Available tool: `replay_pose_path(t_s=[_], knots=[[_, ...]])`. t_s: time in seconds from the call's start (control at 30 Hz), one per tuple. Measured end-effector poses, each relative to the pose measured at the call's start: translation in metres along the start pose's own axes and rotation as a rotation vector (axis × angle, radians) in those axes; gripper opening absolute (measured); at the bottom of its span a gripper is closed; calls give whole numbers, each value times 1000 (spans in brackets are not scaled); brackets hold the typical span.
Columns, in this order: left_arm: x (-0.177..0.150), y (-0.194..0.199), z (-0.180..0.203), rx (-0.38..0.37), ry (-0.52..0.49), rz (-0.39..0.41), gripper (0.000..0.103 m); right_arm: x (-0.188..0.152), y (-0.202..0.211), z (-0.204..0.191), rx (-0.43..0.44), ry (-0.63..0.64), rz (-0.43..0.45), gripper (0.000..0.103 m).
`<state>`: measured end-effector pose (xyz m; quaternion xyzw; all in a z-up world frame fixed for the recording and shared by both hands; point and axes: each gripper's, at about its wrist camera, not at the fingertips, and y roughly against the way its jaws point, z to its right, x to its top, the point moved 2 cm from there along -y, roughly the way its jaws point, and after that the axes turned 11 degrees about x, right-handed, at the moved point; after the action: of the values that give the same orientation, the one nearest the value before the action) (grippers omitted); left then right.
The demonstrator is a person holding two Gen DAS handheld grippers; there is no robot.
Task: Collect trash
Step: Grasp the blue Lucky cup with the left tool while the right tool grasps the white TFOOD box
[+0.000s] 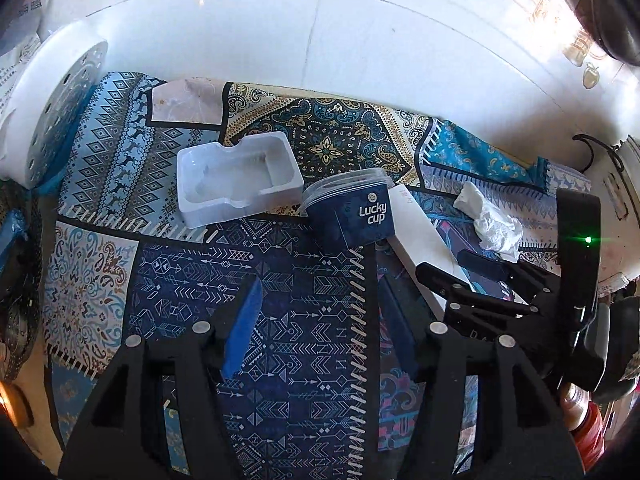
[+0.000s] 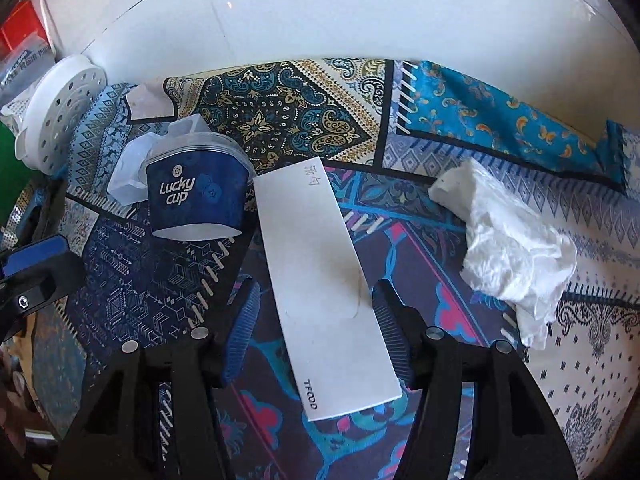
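My left gripper (image 1: 320, 320) hangs open over the dark blue patterned cloth (image 1: 280, 280), nothing between its fingers. Beyond it lie a white plastic tray (image 1: 236, 184) and a blue "Lucky cup" paper cup (image 1: 352, 216) tipped on its side. My right gripper (image 2: 316, 320) is open and straddles a long white paper sleeve (image 2: 320, 272) that lies flat on the cloth; its pads do not press on it. A crumpled white tissue (image 2: 516, 256) lies to the right of the sleeve. The cup (image 2: 196, 200) sits left of the sleeve, with the tray (image 2: 132, 172) partly hidden behind it.
A white perforated disc (image 1: 60, 108) leans at the far left of the cloth. White tiled wall (image 1: 320, 40) rises behind. A white appliance with a black cord (image 1: 616, 184) stands at the right edge. A red packet (image 2: 20, 28) is at the far left.
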<state>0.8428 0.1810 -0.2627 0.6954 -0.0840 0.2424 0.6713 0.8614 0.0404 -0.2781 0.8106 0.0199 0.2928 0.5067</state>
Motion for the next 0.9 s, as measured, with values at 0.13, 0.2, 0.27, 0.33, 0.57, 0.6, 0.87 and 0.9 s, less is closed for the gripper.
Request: replay_pose_path(t_s=[0.13, 0.2, 0.27, 0.33, 0.57, 0.6, 0.87, 0.9], knots=[[12, -17, 3, -4, -2, -15, 59, 1, -16, 1, -11, 21, -39, 56], [18, -24, 7, -5, -3, -19, 59, 0, -17, 2, -18, 35, -22, 53], [25, -32, 13, -21, 4, -30, 59, -1, -15, 6, -9, 24, -11, 51], [32, -42, 18, -41, 15, -49, 59, -5, -11, 11, -1, 4, 1, 50], [42, -75, 43, -26, 9, -83, 61, -25, 21, 29, 27, -93, 55, 48], [44, -79, 46, -13, 9, -83, 61, -28, 29, 33, 28, -105, 64, 48], [52, -93, 61, 74, 17, -33, 61, -37, 54, 40, 27, -160, 101, 48], [51, -93, 63, 88, 12, -21, 61, -39, 60, 42, 26, -166, 108, 48]])
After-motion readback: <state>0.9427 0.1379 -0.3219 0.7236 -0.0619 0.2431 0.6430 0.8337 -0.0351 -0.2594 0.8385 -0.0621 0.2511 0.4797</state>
